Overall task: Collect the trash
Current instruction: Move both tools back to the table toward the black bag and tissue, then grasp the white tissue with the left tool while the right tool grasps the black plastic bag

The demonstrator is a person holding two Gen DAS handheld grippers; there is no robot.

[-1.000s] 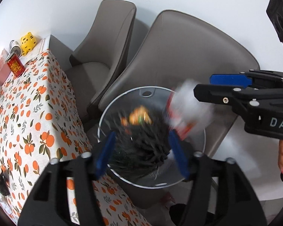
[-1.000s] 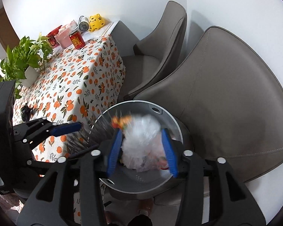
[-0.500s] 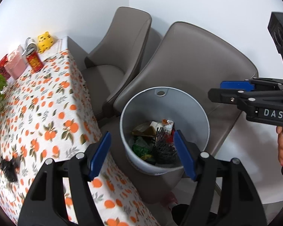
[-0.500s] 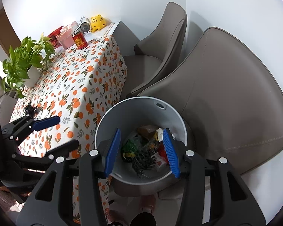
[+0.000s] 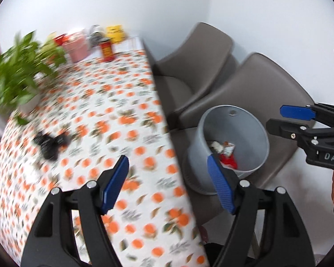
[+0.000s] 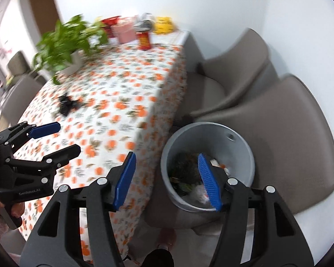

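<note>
The left gripper (image 5: 167, 184) is standing with its jaws wide apart and nothing between them; they have just been opening further. The right gripper (image 6: 167, 178) is also gaping, empty, its jaws having just been opening. Neither is touching anything.

The bin (image 6: 245, 146) is sitting on the seat of the near chair (image 6: 300, 144), just beside the table (image 5: 113, 120) edge. The trash (image 6: 184, 169) is lying inside the bin: dark bristly stuff, green scraps, and white and red wrappers (image 5: 227, 153).

On the table, well apart from the bin, a black clump (image 5: 49, 143) is lying on the orange-print cloth. Farther from the bin a plant (image 6: 66, 40) is standing, and at the far end a red can (image 6: 144, 40), a pink box (image 6: 124, 32) and a yellow toy (image 6: 164, 24) are grouped, all blurred. A second chair (image 6: 233, 66) is standing beyond the bin. Each gripper is showing at the edge of the other's view, clear of the bin.
</note>
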